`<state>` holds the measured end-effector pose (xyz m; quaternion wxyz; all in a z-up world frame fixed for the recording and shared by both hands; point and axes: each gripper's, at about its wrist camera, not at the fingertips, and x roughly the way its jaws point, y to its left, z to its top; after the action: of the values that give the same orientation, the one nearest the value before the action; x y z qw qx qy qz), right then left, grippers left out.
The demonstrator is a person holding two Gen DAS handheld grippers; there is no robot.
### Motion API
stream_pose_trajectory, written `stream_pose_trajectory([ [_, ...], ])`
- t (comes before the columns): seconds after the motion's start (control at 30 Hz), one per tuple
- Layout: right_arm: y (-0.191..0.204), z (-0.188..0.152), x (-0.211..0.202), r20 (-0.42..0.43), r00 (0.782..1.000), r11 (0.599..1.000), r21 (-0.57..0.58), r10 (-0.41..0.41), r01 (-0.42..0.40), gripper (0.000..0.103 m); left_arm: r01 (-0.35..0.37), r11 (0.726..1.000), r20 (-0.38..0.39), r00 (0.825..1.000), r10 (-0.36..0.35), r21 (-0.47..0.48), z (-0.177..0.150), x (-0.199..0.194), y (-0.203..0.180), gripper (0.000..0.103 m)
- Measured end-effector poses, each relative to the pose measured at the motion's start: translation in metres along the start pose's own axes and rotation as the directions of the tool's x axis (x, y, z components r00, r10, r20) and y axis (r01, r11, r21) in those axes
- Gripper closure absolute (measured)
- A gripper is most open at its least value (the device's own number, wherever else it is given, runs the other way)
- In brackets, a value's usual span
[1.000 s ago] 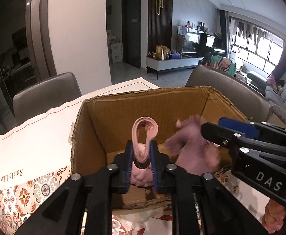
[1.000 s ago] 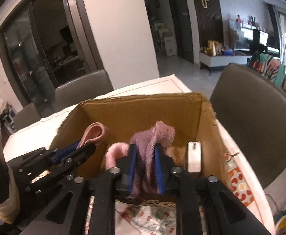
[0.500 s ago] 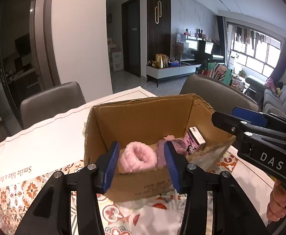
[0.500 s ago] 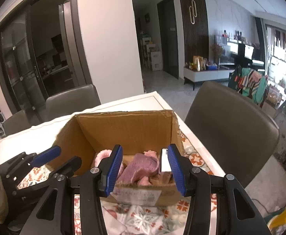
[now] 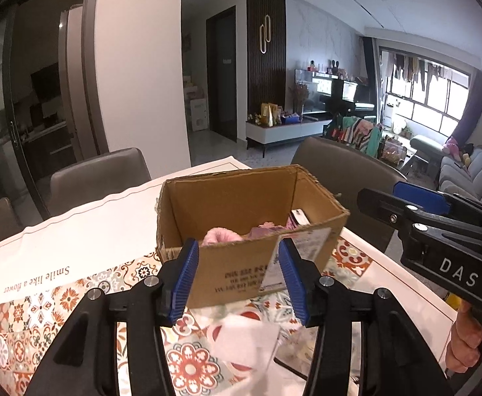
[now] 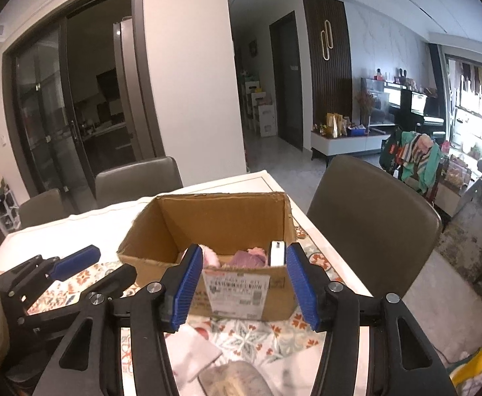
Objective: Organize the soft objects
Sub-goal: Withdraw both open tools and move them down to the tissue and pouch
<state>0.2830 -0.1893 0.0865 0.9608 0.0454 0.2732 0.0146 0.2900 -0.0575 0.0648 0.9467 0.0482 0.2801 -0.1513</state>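
An open cardboard box (image 5: 241, 198) stands on the patterned tablecloth. Inside it lie a fluffy pink piece (image 5: 221, 236), a crumpled purple cloth (image 5: 267, 229) and a small white packet (image 5: 298, 219). My left gripper (image 5: 237, 264) is open in front of the box's near wall, with nothing between its blue pads. In the right wrist view the same box (image 6: 221, 217) shows the pink piece (image 6: 209, 255), the purple cloth (image 6: 249, 259) and the packet (image 6: 278, 252). My right gripper (image 6: 244, 264) hangs before the box, its jaws opening and empty. Each gripper shows in the other's view: right (image 5: 382, 194), left (image 6: 109, 260).
A white sheet (image 5: 244, 340) lies on the tablecloth (image 5: 59, 300) just below the left gripper, and a blurred grey object (image 6: 231, 379) lies under the right one. Brown chairs (image 6: 373, 211) ring the table. A hand (image 5: 465, 340) holds the right gripper's handle.
Both grippers let go inside the box, the left of a pink band, the right of the purple cloth. Their jaws opened, and both drew back and up to the box's near side.
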Motion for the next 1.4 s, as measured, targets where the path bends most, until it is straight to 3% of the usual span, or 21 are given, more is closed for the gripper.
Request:
stream_pose_trajectory([
  [0.53, -0.017, -0.039, -0.042, -0.033, 0.999, 0.999, 0.04, -0.006, 0.007, 0.049, -0.048, 0.999, 0.02, 0.999, 0.048, 0.022, -0.045, -0.042, -0.02, 0.053],
  [1.4, -0.011, -0.125, -0.028, -0.19, 0.982, 0.986, 0.158, -0.016, 0.047, 0.049, -0.05, 0.999, -0.072, 0.996, 0.05, 0.008, -0.127, -0.036, -0.001, 0.053],
])
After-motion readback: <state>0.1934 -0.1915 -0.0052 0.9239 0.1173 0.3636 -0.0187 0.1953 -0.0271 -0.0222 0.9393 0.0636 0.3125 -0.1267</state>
